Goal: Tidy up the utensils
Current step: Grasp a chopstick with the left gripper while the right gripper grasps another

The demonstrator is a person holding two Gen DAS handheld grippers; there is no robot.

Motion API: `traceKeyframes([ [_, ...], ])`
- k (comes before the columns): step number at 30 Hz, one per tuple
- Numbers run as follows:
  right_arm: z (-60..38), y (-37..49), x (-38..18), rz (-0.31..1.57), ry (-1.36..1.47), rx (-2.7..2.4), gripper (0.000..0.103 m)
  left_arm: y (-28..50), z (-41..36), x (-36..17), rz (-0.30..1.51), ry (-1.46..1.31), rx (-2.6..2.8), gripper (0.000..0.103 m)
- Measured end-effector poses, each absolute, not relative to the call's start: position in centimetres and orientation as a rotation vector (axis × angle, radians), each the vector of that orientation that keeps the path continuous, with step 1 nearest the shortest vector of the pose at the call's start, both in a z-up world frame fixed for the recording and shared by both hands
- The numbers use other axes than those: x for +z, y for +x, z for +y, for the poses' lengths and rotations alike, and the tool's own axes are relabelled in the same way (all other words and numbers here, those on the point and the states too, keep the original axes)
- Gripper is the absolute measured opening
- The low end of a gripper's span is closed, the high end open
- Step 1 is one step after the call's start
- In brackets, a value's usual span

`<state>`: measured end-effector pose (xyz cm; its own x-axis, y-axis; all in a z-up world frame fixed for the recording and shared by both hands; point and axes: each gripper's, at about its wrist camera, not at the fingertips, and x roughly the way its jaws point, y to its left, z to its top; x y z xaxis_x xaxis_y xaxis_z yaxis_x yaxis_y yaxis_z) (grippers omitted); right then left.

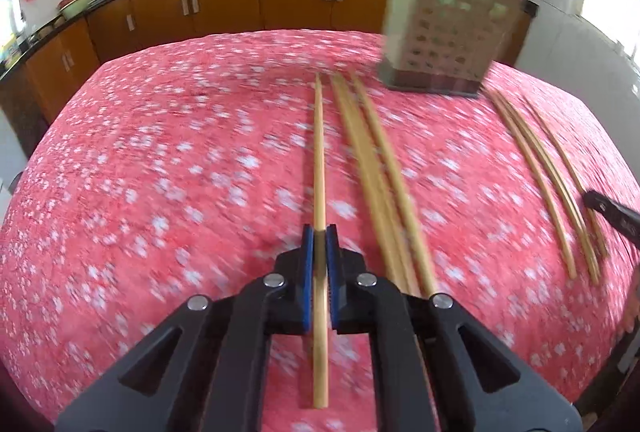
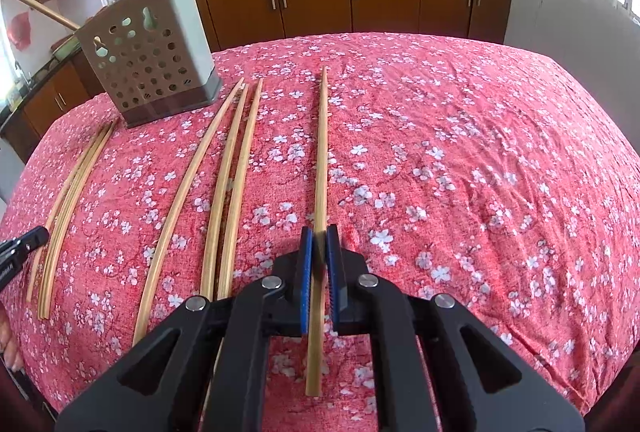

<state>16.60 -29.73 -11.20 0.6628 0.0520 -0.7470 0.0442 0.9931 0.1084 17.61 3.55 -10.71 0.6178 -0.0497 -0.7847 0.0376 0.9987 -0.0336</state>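
1. Bamboo chopstick (image 1: 319, 167) runs between the closed blue pads of the left gripper (image 1: 319, 232), clamped along its length; this view is motion-blurred.
2. Only the left view shows three sticks (image 1: 560, 191) right of the holder (image 1: 448, 35), beside the other tool's tip.
3. Right view is sharp: the holder (image 2: 152, 59) stands far left with two sticks in it, loose chopsticks (image 2: 228, 183) just beside its base.
4. Pink floral cloth (image 2: 480, 171) lies bare rightward to the table edge.
5. Right gripper (image 2: 319, 234) is clamped on its own chopstick (image 2: 322, 151), which points away, well apart from the holder.
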Motion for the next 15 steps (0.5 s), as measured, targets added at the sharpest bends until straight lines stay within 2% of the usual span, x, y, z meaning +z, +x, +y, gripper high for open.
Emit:
traceKeyframes([
  [7, -31.0, 19.2, -11.2, 0.842, 0.122, -0.035, 0.008, 20.7, 7.3, -10.6, 0.904, -0.062, -0.001, 0.009],
  [15, -31.7, 20.9, -11.5, 0.839, 0.147, -0.05, 0.008, 20.6, 8.4, -10.4, 0.896, -0.105, -0.021, 0.009],
])
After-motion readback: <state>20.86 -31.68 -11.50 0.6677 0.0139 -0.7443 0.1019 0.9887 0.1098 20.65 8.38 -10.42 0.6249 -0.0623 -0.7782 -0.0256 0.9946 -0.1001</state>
